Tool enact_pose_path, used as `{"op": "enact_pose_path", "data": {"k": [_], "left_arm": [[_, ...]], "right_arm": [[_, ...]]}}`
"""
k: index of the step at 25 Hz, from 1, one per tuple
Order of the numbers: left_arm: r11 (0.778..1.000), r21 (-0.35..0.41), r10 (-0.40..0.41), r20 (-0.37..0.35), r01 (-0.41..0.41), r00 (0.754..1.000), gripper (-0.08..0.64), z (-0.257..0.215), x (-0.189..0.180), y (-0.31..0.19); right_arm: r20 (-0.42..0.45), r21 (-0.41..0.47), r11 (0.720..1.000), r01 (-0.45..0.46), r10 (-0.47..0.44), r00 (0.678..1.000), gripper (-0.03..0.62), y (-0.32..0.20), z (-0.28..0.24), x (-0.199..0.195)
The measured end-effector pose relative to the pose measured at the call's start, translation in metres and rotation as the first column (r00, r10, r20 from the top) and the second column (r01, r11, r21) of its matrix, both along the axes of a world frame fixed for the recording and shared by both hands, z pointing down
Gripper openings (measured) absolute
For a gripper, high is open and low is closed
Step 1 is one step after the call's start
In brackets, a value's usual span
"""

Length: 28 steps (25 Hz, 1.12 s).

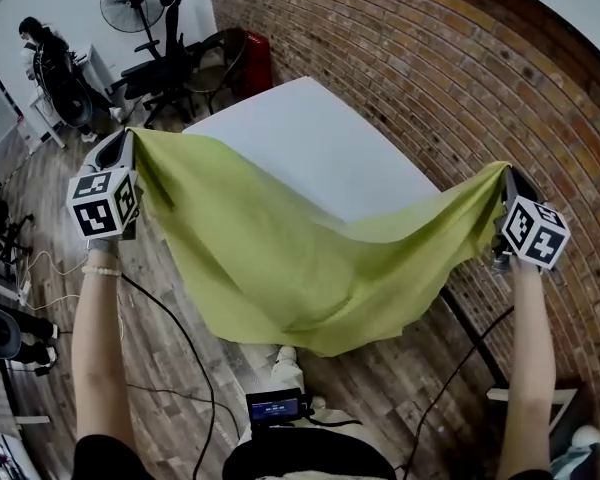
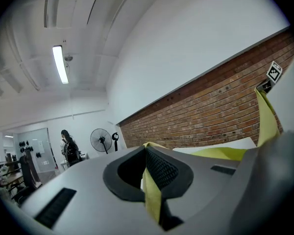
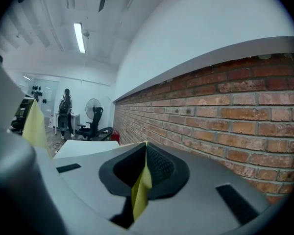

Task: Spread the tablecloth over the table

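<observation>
A yellow-green tablecloth (image 1: 280, 258) hangs stretched between my two grippers, sagging in the middle over the near end of the white table (image 1: 310, 148). My left gripper (image 1: 128, 146) is shut on its left corner, out past the table's left side. My right gripper (image 1: 506, 180) is shut on the right corner, close to the brick wall. In the left gripper view a strip of cloth (image 2: 151, 192) is pinched between the jaws. The right gripper view shows a fold of cloth (image 3: 141, 187) clamped the same way. The cloth's lower hem dangles below the table edge, near my legs.
A brick wall (image 1: 460, 78) runs along the table's right side. Office chairs (image 1: 170, 63), a standing fan (image 1: 132, 3) and a red cabinet (image 1: 254, 60) stand beyond the far end. A person (image 1: 50, 58) is at the back left. Cables (image 1: 170, 348) trail on the wood floor.
</observation>
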<state>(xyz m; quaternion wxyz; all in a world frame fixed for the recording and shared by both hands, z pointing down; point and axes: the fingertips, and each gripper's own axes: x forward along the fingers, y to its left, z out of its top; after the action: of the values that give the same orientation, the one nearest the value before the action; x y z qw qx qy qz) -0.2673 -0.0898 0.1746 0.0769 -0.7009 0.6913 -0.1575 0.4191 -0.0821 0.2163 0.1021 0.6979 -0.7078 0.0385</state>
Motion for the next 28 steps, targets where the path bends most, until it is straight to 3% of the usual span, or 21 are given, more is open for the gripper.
{"op": "enact_pose_path", "data": {"k": [10, 16, 28], "left_arm": [[0.990, -0.139, 0.018, 0.015, -0.016, 1.000, 0.015, 0.075, -0.038, -0.100], [0.978, -0.209, 0.009, -0.028, -0.015, 1.000, 0.015, 0.120, -0.049, -0.151], [0.972, -0.236, 0.012, 0.040, -0.003, 0.999, 0.015, 0.136, -0.048, -0.227]], "right_arm": [[-0.102, -0.146, 0.981, -0.131, 0.117, 0.988, 0.034, -0.065, 0.060, 0.017], [-0.160, -0.232, 0.957, -0.175, 0.140, 0.977, 0.034, -0.100, 0.098, 0.023], [-0.206, -0.272, 0.929, -0.251, 0.198, 0.958, 0.034, -0.164, 0.113, 0.037]]}}
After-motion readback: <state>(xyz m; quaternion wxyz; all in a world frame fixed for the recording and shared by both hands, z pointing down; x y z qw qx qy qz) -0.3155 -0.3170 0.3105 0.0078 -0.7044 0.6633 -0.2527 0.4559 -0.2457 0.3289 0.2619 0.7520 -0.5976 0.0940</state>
